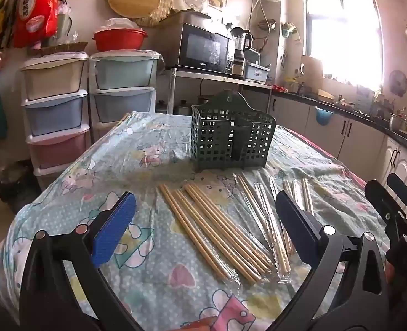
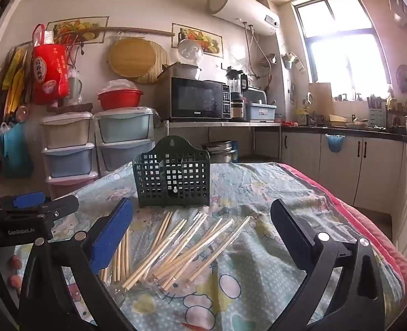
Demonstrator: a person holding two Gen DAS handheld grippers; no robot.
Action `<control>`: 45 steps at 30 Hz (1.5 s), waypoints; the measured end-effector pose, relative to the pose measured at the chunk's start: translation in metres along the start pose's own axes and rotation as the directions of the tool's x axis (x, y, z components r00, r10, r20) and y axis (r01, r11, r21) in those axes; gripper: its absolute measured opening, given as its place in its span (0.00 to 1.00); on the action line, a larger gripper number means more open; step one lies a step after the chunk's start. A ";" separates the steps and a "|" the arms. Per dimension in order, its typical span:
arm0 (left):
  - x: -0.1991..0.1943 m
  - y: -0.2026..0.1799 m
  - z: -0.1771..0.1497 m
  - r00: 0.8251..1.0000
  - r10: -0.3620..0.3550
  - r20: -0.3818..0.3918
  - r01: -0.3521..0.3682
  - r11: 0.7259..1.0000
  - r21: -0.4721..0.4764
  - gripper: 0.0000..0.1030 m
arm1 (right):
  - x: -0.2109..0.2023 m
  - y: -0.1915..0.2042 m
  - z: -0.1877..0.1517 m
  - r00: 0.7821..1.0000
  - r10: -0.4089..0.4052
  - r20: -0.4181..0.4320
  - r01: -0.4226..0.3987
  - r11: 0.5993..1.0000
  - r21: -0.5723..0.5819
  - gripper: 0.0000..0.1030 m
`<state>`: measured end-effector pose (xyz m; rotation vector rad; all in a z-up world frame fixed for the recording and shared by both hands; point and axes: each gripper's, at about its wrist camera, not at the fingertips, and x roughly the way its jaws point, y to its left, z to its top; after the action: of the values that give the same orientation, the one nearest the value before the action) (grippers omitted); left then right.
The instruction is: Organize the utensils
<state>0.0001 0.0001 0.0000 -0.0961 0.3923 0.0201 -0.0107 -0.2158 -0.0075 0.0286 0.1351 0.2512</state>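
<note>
Plainly nothing gripped yet. From the left wrist: left gripper [image 1: 206, 220] spread wide and empty above bare tan wooden chopsticks [image 1: 211, 229] fanned near the near edge of the table under a pastel cartoon-print cloth [image 1: 65, 182]; paler chopsticks in clear plastic sleeves [image 1: 261, 215] just beside them toward the right edge; dark green perforated plastic utensil holder [image 1: 231, 140] upright farther back, mid-table, probably the destination. Right gripper [image 1: 396, 209] poking in at the right.

From the right wrist: right gripper [image 2: 203, 237] equally wide, empty, over the sleeved bundle. Shows the holder's front divider and the left gripper's side; hides most bare sticks behind the blue finger pad [image 2: 112, 237].
</note>
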 end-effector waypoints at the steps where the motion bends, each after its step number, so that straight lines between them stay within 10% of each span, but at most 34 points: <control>1: 0.000 0.000 0.000 1.000 0.001 -0.001 -0.001 1.000 0.000 0.91 | 0.000 0.000 0.000 1.000 0.002 -0.001 -0.002 1.000 -0.001 0.94; 45: -0.003 -0.003 0.005 1.000 0.002 0.012 -0.002 1.000 0.000 0.91 | 0.001 -0.001 -0.003 1.000 0.000 0.000 0.000 1.000 0.021 0.94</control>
<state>-0.0007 -0.0019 0.0063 -0.0952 0.3802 0.0230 -0.0096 -0.2169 -0.0106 0.0490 0.1374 0.2501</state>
